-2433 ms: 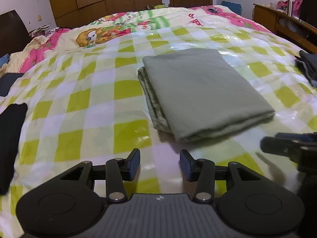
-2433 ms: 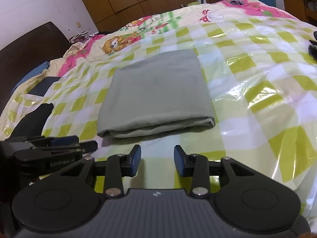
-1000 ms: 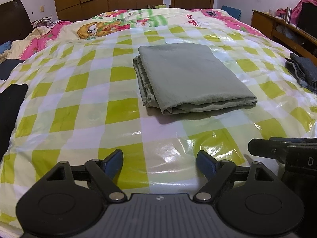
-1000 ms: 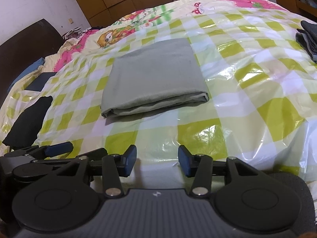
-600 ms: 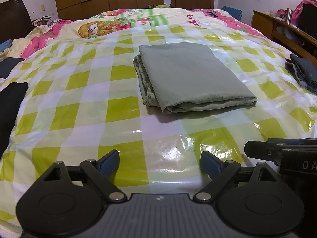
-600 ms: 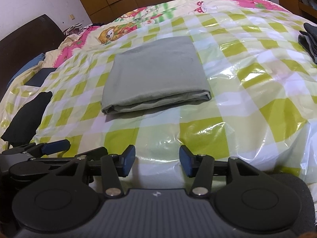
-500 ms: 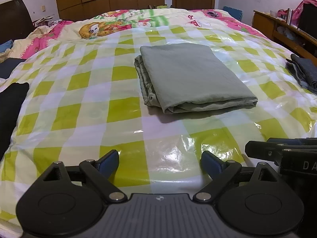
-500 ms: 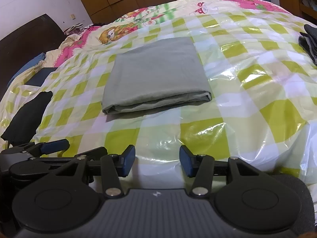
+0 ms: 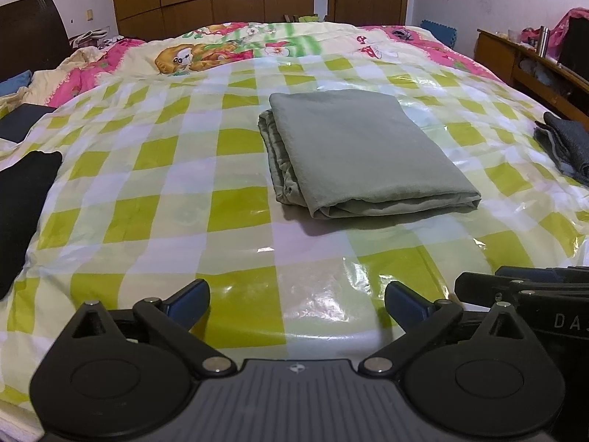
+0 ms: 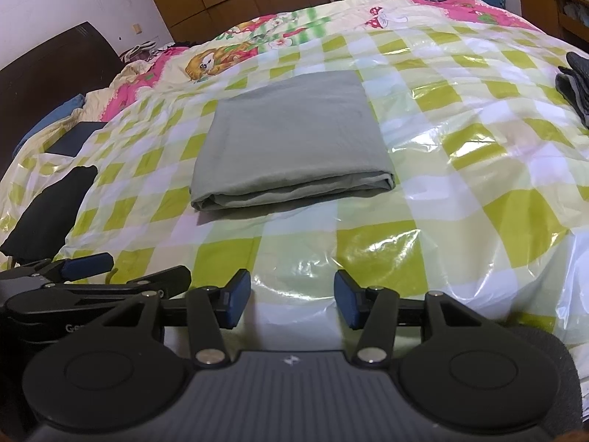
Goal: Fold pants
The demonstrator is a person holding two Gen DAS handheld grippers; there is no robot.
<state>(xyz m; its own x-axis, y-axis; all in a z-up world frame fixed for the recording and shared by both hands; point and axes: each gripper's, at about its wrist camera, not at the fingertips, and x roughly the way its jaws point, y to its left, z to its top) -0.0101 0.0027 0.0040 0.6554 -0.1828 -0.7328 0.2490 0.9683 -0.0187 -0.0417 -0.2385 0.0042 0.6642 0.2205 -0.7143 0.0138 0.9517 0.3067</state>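
The pants lie folded flat mid-bed, on the checked plastic sheet. My left gripper and right gripper hang apart and empty near the bed's edge, well clear; I judge folding complete.

Both wrist cameras look down-forward from the bed's near edge, sharing the folded pants mid-bed.

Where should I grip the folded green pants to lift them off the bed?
Probably the near edge of the folded green pants, coming in low from this side. That thick rounded fold faces both grippers and bundles every layer; the left side shows loose stacked edges that could slip apart.
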